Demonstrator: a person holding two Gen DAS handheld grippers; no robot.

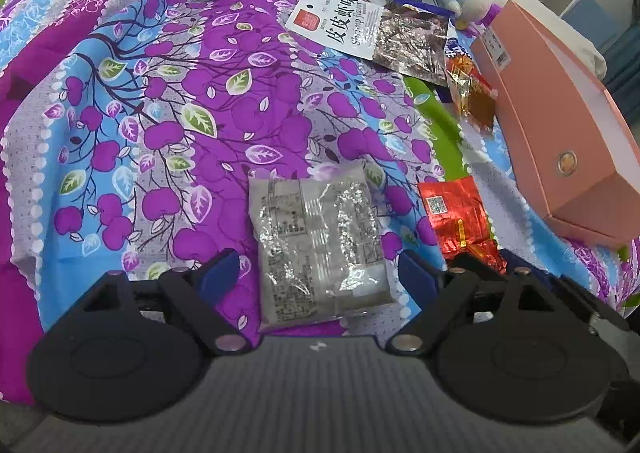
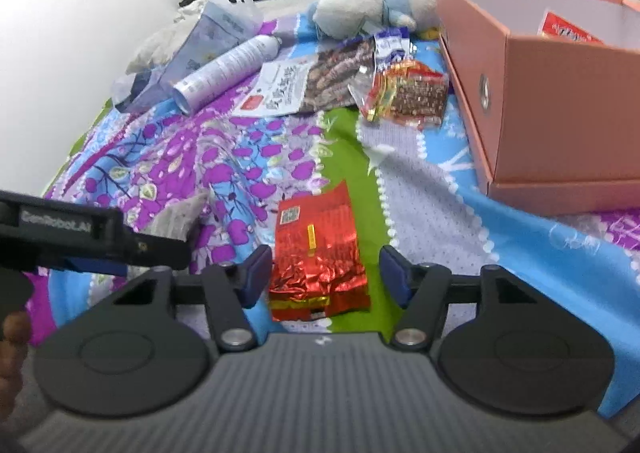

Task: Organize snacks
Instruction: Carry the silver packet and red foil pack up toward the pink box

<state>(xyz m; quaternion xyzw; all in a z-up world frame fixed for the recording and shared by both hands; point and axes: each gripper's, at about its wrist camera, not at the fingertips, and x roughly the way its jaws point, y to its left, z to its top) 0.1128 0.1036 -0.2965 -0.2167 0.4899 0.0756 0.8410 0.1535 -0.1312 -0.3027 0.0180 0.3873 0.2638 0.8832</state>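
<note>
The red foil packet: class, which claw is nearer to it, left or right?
Right. The right claw straddles the red foil packet, open. The left claw straddles the silver packet beside it.

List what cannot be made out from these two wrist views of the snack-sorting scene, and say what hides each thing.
- Pink box contents: right wrist view, its front wall hides all but one red packet.
- Silver packet print: left wrist view, glare, too small.
- Red foil packet: left wrist view, near end behind the gripper.
- Left gripper in right wrist view: cut off by the left edge.
</note>
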